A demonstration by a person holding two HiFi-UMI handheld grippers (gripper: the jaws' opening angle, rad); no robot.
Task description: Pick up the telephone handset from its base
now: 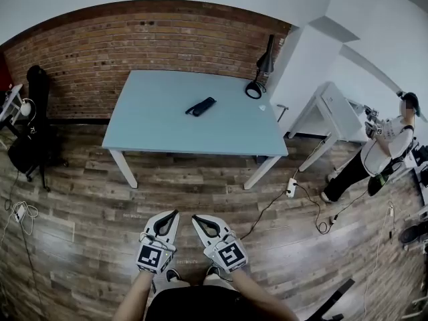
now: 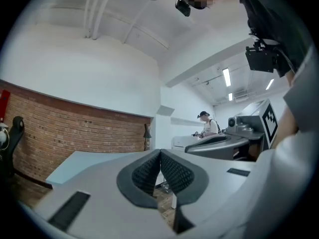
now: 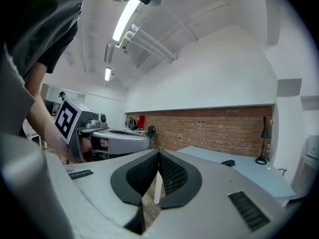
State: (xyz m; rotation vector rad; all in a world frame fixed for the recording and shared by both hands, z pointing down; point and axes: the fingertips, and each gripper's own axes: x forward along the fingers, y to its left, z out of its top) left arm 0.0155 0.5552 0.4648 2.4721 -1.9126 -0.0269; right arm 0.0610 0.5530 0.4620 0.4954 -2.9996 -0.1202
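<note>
Left hand-held gripper (image 2: 160, 154) jaws together, empty; table (image 2: 85, 161) ahead.

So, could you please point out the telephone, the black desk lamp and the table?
telephone (image 1: 200, 106), head view, middle of its dark body.
desk lamp (image 1: 253, 90), head view, its round foot.
table (image 1: 154, 122), head view, bare part of its top.

Black telephone handset (image 1: 200, 106) lies diagonally on pale-blue table (image 1: 167, 129).

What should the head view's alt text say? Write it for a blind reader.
The left hand-held gripper and right hand-held gripper, both shut, hover over a wooden floor, well short of a pale blue table bearing a black telephone. A brick wall stands behind.
</note>
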